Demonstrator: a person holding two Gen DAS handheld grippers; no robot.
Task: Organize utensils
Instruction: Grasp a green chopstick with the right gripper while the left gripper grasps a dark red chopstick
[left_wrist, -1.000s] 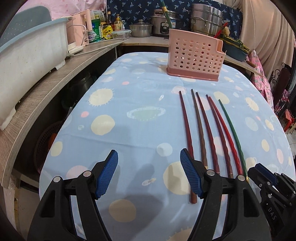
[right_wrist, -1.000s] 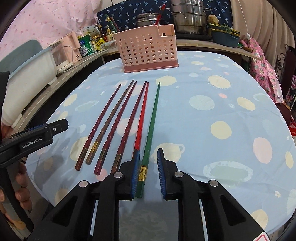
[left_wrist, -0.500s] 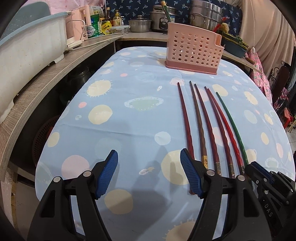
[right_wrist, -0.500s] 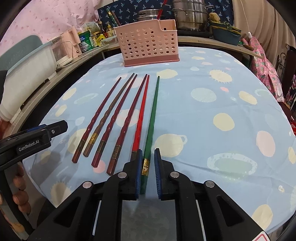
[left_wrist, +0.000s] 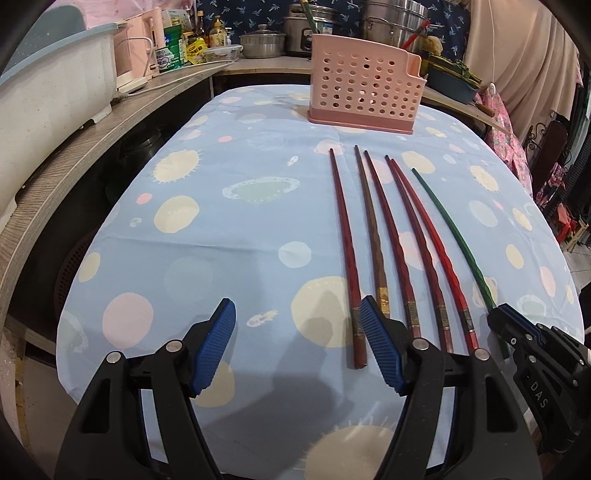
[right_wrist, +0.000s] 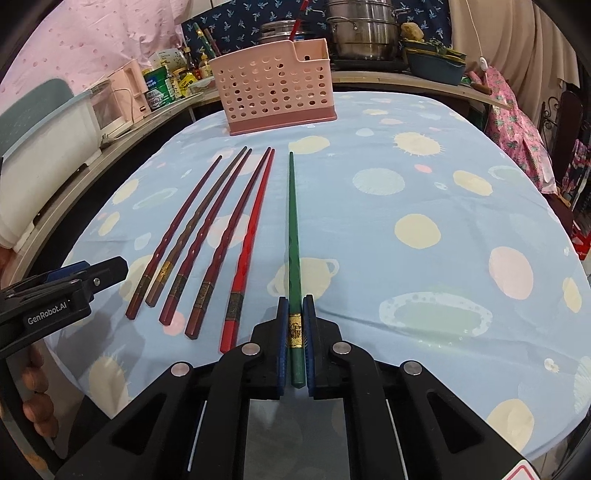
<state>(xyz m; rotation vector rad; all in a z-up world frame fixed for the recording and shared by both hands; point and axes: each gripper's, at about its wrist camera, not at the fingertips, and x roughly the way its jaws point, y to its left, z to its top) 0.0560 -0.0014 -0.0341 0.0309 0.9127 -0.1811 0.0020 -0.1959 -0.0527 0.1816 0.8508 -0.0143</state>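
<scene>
Several chopsticks lie side by side on the blue spotted tablecloth: dark red and brown ones, a bright red one and a green one. My right gripper is shut on the green chopstick near its gold-banded thick end; it also shows at the right of the left wrist view. My left gripper is open and empty, above the table's near edge, left of the chopsticks' thick ends. A pink perforated utensil basket stands at the far end.
A wooden counter runs along the left with a white tub, jars and pots. Steel pots stand behind the basket. A chair with pink cloth is at the right edge.
My right gripper has closed onto the green chopstick and drawn it a little to the right, away from the red one. My left gripper has stayed open, shifting slightly.
</scene>
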